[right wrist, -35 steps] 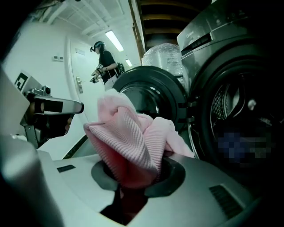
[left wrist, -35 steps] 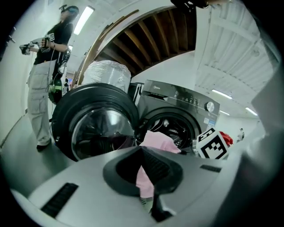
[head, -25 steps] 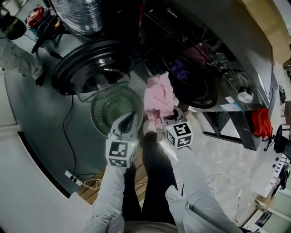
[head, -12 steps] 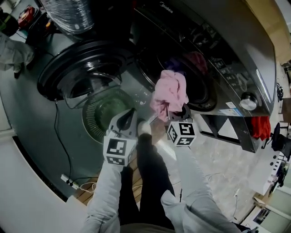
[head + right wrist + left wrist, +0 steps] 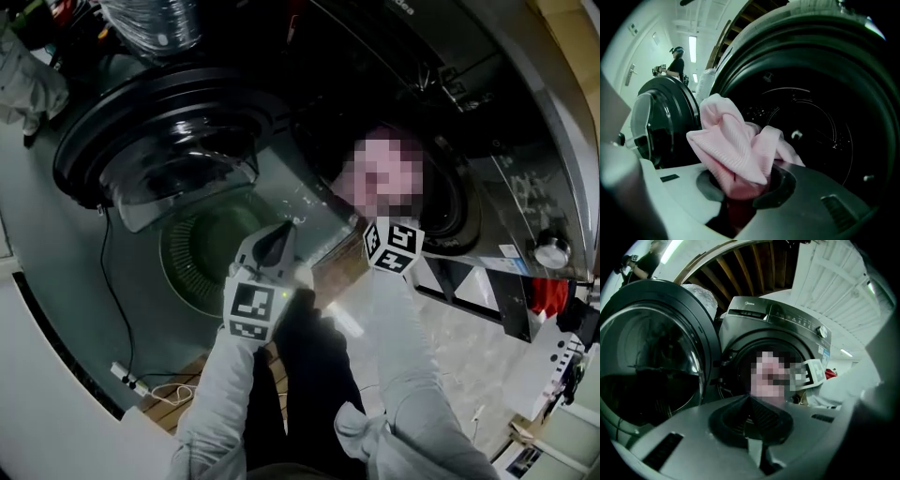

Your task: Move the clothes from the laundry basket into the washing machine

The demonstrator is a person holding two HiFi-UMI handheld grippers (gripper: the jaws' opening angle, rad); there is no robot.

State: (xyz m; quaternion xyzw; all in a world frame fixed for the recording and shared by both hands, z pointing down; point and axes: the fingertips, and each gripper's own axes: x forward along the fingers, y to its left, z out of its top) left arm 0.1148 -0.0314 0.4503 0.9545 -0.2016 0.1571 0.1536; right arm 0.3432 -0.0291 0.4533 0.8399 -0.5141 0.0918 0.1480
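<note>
Here the right gripper [image 5: 740,190] has its 2 jaws clamped on a bunched pink garment [image 5: 733,150], held right at the open drum mouth of the washing machine [image 5: 787,319]. The left gripper [image 5: 751,412], jaws pressed together with nothing between them, points at the washing machine's front. It is near the green laundry basket [image 5: 202,253] under the machine's open door [image 5: 159,141].

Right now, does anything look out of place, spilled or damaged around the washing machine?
Nothing stands out. The washing machine's door stands wide open, the right gripper is shut on a pink cloth just before the dark drum, and the left gripper is shut with nothing in it.
</note>
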